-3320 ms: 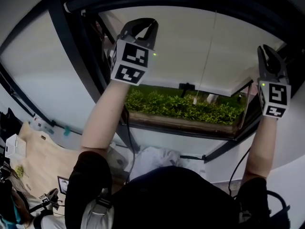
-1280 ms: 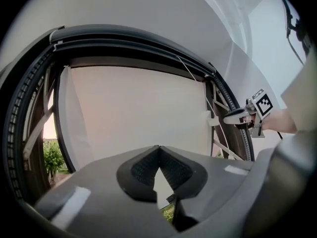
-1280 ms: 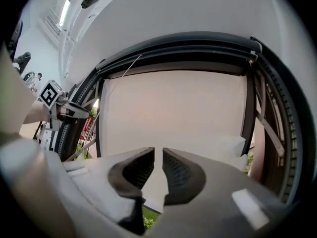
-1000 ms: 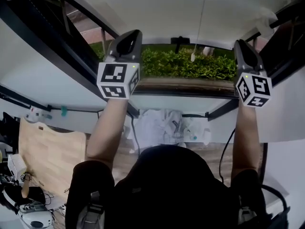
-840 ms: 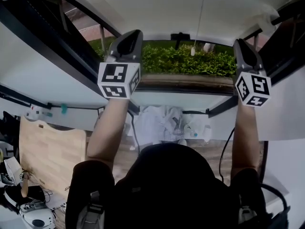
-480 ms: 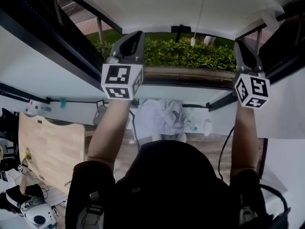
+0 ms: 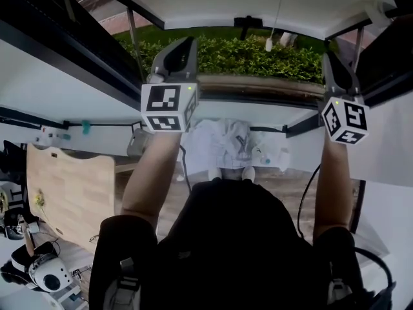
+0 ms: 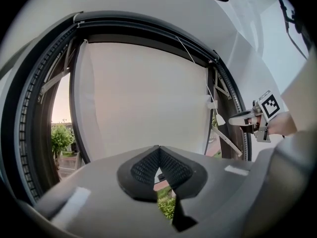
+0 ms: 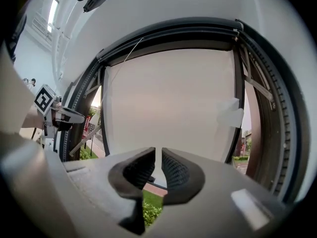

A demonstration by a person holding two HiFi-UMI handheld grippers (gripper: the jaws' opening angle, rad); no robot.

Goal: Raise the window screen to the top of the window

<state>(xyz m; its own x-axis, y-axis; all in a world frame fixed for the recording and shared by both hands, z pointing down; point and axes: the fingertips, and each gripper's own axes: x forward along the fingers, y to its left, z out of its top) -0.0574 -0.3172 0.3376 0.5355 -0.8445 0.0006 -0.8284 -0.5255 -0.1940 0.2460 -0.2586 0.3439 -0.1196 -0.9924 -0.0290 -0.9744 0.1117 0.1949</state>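
While the window screen (image 8: 143, 98) fills the middle, your left gripper (image 8: 159, 148) is closed on nothing and your right gripper (image 9: 158, 151) has a small gap.

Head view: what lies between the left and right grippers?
The head view shows a green hedge outside between the left gripper and right gripper, below the window screen, with a white pull cord hanging in front.

White window screen (image 7: 226, 2), black frame (image 7: 39, 37), green hedge (image 7: 258, 57) (and a tan board (image 7: 71, 186)).
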